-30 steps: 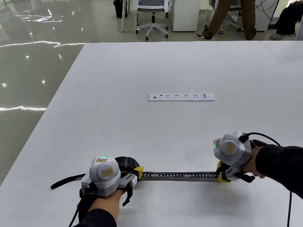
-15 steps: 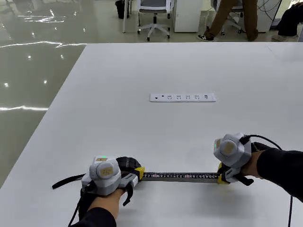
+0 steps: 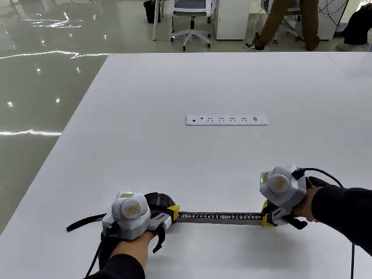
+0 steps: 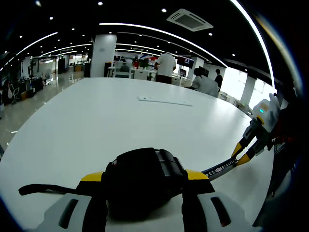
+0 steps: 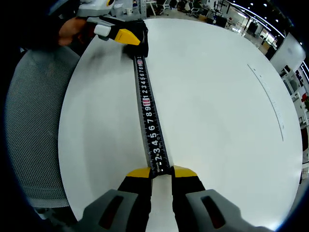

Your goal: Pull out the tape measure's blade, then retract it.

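In the right gripper view, the right gripper [image 5: 161,173] has its yellow-tipped fingers [image 5: 139,172] drawn narrow at the bottom centre of the frame, pinching the free end of the blade [image 5: 146,104]. From there the black blade, with its printed scale facing up, runs straight toward the upper left of that frame, lying flat on the white surface [image 5: 217,96].

In the left gripper view, the left gripper [image 4: 145,180] holds its fingers [image 4: 91,177] closed against both sides of the black tape measure case [image 4: 145,166], low in the frame. The blade leaves the case toward the right.

In the head view, the case [image 3: 158,202] sits at the lower left and the right gripper [image 3: 266,220] at the lower right. The blade [image 3: 220,217] is stretched between them along the near edge of the surface. A black wrist strap [image 3: 81,222] trails left from the case, and a white power strip [image 3: 226,120] lies well apart at mid-frame.

By my judgement the first half of the task is done or close to it, since a good stretch of blade is out and held at both ends. The retraction is not yet done: the blade has to be fed back until its end meets the case.
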A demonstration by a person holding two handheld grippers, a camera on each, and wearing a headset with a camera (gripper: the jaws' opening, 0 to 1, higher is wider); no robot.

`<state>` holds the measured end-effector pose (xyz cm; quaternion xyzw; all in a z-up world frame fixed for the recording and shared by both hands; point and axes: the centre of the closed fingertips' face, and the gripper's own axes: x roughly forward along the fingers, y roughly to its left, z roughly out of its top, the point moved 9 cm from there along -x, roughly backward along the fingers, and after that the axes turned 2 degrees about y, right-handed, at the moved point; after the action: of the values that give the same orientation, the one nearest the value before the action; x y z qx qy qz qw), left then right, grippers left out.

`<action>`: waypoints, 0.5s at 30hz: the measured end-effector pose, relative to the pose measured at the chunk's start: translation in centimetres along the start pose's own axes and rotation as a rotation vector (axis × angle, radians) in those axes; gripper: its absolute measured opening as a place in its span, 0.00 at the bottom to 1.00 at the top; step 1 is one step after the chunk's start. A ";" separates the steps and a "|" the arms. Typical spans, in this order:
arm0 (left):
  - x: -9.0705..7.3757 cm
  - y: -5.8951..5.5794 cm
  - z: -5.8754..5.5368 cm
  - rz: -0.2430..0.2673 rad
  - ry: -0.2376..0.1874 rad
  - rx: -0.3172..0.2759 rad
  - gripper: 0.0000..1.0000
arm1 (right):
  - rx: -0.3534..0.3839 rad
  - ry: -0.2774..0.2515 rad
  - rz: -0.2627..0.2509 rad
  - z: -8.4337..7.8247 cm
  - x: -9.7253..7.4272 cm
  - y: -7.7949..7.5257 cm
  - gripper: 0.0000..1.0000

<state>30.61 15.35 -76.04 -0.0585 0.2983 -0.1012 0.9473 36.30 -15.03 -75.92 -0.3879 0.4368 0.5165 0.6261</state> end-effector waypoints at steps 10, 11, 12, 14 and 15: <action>0.0 0.0 0.0 -0.003 0.000 -0.001 0.58 | -0.009 -0.007 0.006 0.5 0.3 -0.1 0.10; -0.1 0.0 0.0 -0.003 0.000 -0.001 0.58 | -0.009 -0.007 0.006 0.5 0.3 -0.1 0.10; 0.0 0.0 0.0 -0.003 0.001 -0.002 0.58 | -0.009 -0.008 0.005 0.6 0.4 -0.1 0.10; 0.0 0.0 0.0 -0.004 0.002 -0.002 0.58 | -0.008 -0.012 0.003 0.7 0.4 0.0 0.10; 0.0 0.0 0.0 -0.004 0.002 -0.002 0.58 | -0.010 -0.014 0.001 0.8 0.4 0.1 0.11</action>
<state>30.62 15.33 -76.00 -0.0599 0.2994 -0.1029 0.9467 36.35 -14.14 -76.08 -0.3869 0.4301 0.5217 0.6269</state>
